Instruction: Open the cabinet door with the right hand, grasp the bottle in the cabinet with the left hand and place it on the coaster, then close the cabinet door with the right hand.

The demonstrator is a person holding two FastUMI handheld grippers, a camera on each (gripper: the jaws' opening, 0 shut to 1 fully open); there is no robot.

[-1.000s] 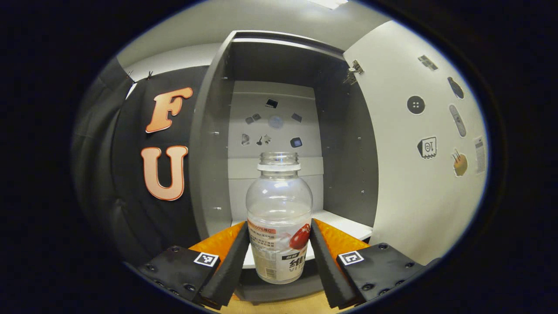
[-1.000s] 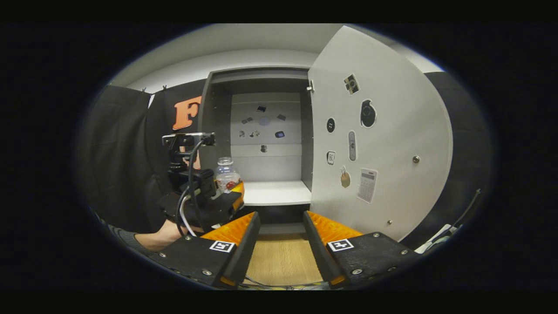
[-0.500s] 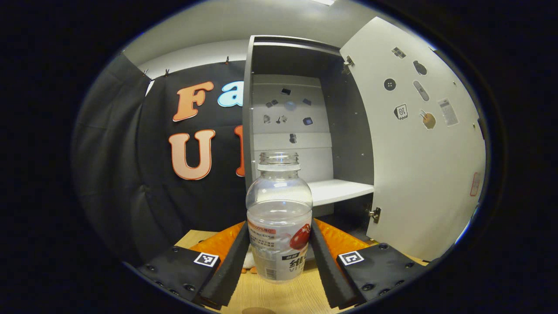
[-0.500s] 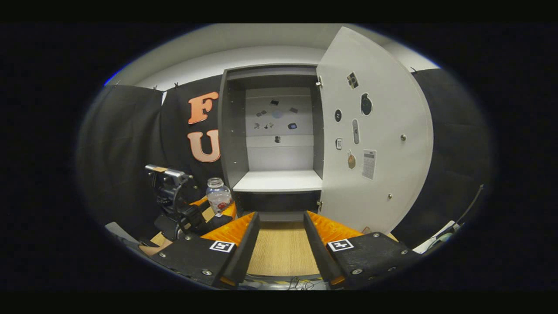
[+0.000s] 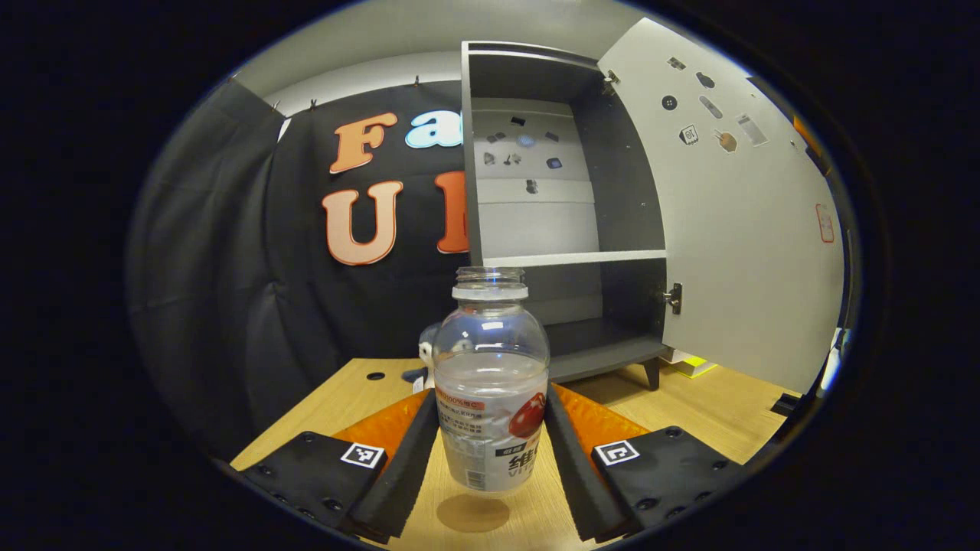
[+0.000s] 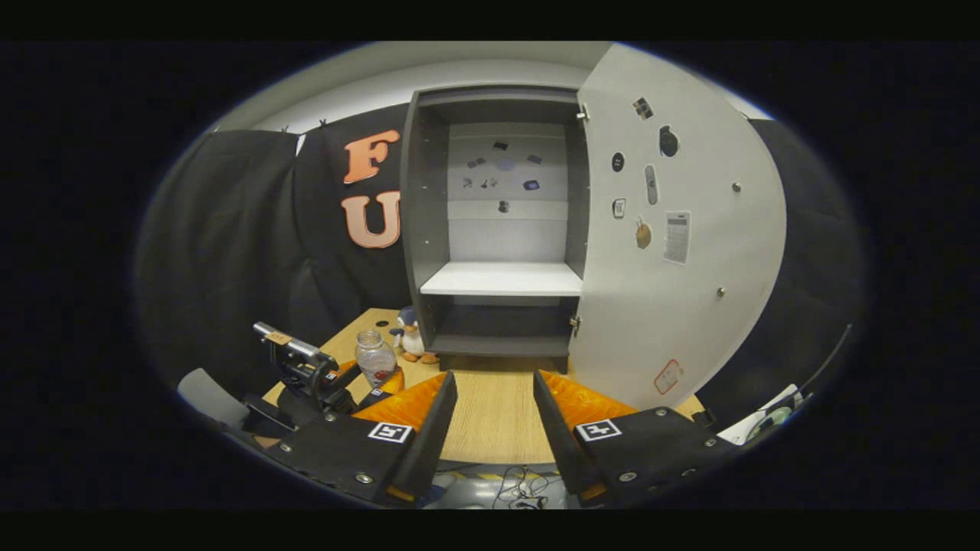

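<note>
Over the wooden table (image 5: pixel 712 413), left gripper (image 5: pixel 490 448) clamps the bottle (image 5: pixel 491 390), hanging just above its shadow. Coaster isn't visible; best lower it level and upright. Right gripper (image 6: pixel 490 428) waits, fingers spread, facing the open cabinet door (image 6: pixel 677 252).

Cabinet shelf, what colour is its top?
White, against dark grey inner walls. The shelf shows best in the right gripper view, where the open cabinet faces the camera.
</note>
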